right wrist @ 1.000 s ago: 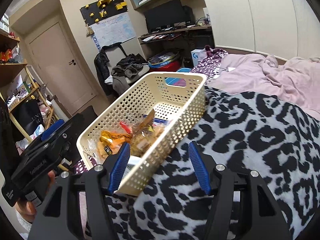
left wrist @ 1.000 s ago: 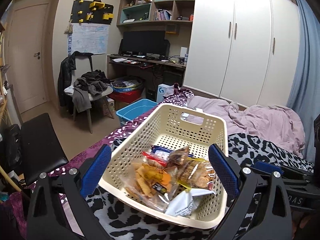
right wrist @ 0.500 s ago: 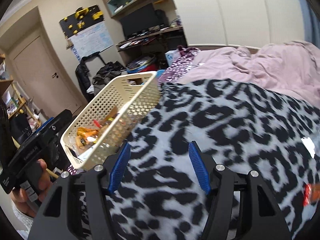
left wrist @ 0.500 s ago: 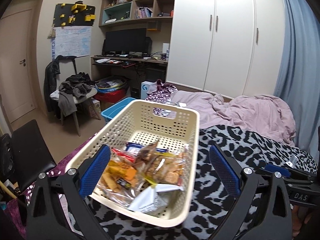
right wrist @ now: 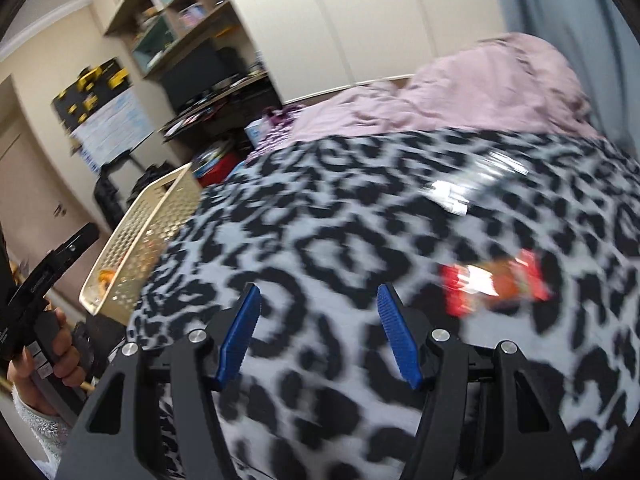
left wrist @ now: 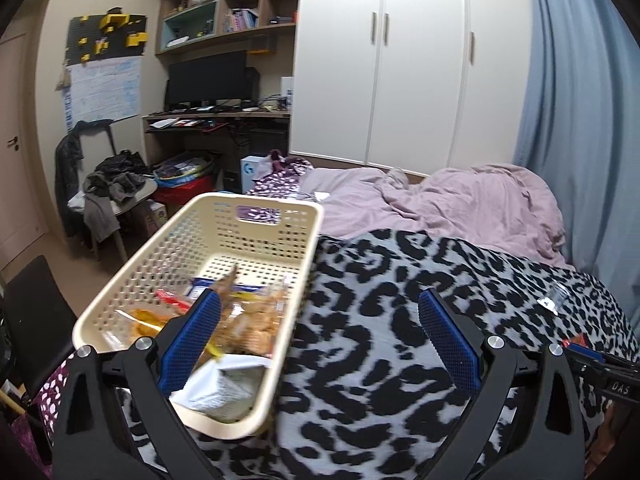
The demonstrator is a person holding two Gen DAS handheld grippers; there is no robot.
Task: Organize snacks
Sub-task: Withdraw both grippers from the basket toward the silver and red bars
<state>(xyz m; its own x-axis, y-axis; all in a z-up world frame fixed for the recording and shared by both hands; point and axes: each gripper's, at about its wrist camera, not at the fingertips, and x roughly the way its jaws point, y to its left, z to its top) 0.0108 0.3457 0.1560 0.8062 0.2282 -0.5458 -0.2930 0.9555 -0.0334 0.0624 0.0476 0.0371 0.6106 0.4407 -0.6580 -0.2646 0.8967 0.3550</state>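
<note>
Grippers both gape empty – left gripper (left wrist: 320,336) by basket (left wrist: 120,304), right gripper (right wrist: 318,332) near red packet (right wrist: 496,284)

We are in a home bedroom: rumpled pink duvet (left wrist: 460,204) on the bed, tall white wardrobe (left wrist: 400,60), cluttered computer desk (left wrist: 216,116) far left.

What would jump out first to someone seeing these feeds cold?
Probably the cream basket half full of snack packets, sitting on the leopard-print blanket at its left edge. Next, the red snack packet lying loose on the blanket, just right of the open right gripper, with a shiny clear wrapper farther back.
</note>
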